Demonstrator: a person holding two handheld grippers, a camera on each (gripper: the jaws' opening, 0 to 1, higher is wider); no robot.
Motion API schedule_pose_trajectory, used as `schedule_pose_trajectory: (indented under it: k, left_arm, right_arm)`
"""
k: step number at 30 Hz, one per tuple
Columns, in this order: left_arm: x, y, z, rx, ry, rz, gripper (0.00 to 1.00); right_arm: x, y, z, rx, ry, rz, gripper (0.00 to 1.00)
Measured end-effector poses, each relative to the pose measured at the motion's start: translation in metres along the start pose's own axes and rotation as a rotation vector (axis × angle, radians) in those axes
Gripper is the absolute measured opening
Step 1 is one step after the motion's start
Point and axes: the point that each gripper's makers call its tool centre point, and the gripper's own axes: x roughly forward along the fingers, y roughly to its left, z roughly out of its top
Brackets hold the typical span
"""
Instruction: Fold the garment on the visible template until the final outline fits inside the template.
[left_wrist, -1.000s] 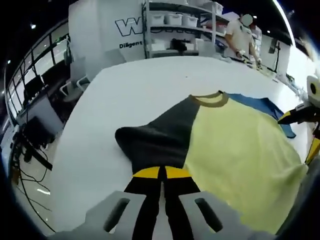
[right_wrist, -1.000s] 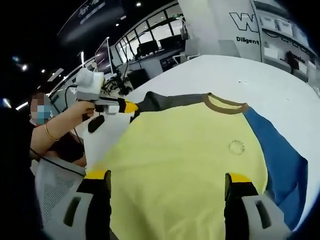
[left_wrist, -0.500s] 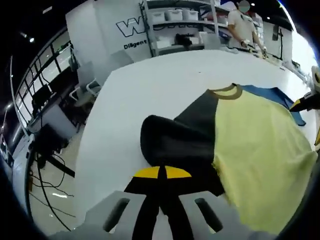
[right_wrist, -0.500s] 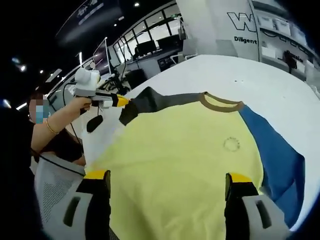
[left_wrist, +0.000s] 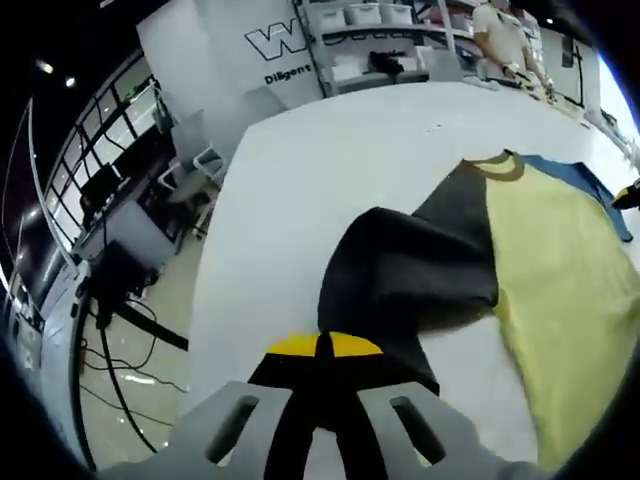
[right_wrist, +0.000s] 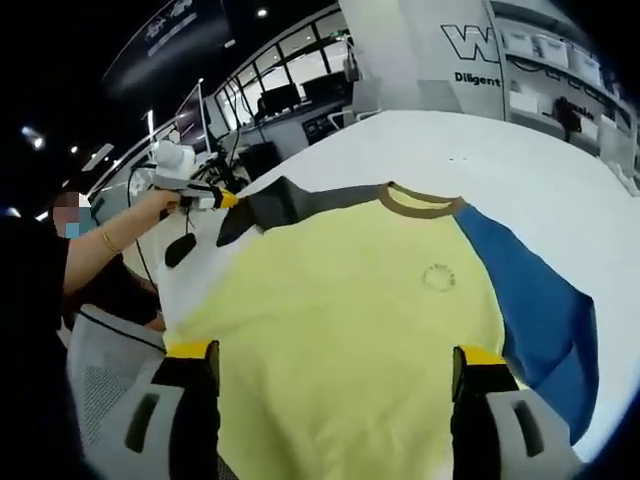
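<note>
A T-shirt lies spread on the white table (right_wrist: 530, 165): yellow body (right_wrist: 350, 320), olive collar (right_wrist: 412, 203), dark grey sleeve (right_wrist: 290, 203), blue sleeve (right_wrist: 530, 310). My left gripper (left_wrist: 320, 347) is shut on the cuff end of the dark grey sleeve (left_wrist: 410, 280), which stretches away toward the yellow body (left_wrist: 560, 290). In the right gripper view that left gripper (right_wrist: 222, 199) sits in a person's hand at the sleeve's tip. My right gripper (right_wrist: 335, 352) stands wide open over the shirt's lower yellow part, gripping nothing.
The table's left edge (left_wrist: 215, 300) drops to a floor with cables, chairs and desks. Shelves with white bins (left_wrist: 370, 30) and a person (left_wrist: 500, 30) stand beyond the far edge. Bare white table (left_wrist: 380, 140) stretches past the collar.
My left gripper has pulled the dark grey sleeve outward, away from the yellow body, so it lies longer and straighter. The right gripper stays open over the hem.
</note>
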Motion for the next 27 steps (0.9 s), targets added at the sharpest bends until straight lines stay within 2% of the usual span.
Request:
schedule_pose_trajectory:
  k: [2,4,5,7,10,14,18,23,27]
  left_arm:
    - [0.001,0.002,-0.002,0.002,0.01,0.008,0.0]
    - [0.002,0.008,-0.014,-0.052,0.078,0.037,0.0]
    - [0.003,0.01,-0.014,-0.039,0.086,0.042,0.0]
    - [0.005,0.015,-0.013,-0.001,0.082,0.068,0.0]
    - [0.006,0.013,-0.013,0.007,0.089,0.056,0.0]
    - [0.007,0.02,-0.016,0.038,0.104,0.077,0.0]
    - [0.009,0.026,-0.012,0.102,0.091,0.068,0.0]
    - [0.012,0.029,-0.012,0.082,0.094,0.049,0.01]
    - [0.001,0.032,-0.005,-0.012,0.046,0.071,0.05]
  right_arm:
    - [0.0,0.0,0.0,0.002,-0.001,-0.002,0.96]
    - [-0.002,-0.001,0.001,0.0,-0.007,-0.004,0.97]
    - [-0.003,-0.001,0.001,-0.003,-0.007,-0.008,0.98]
    - [-0.005,-0.001,0.001,-0.013,-0.009,-0.007,0.98]
    - [-0.007,-0.001,0.001,-0.015,-0.012,-0.004,0.99]
    - [-0.012,-0.002,0.0,-0.018,-0.016,-0.011,0.99]
    - [-0.016,-0.005,-0.002,-0.024,-0.011,-0.016,0.99]
    - [-0.019,-0.009,-0.004,-0.026,-0.007,-0.028,0.99]
    - [-0.023,-0.011,-0.004,-0.026,-0.013,-0.034,0.99]
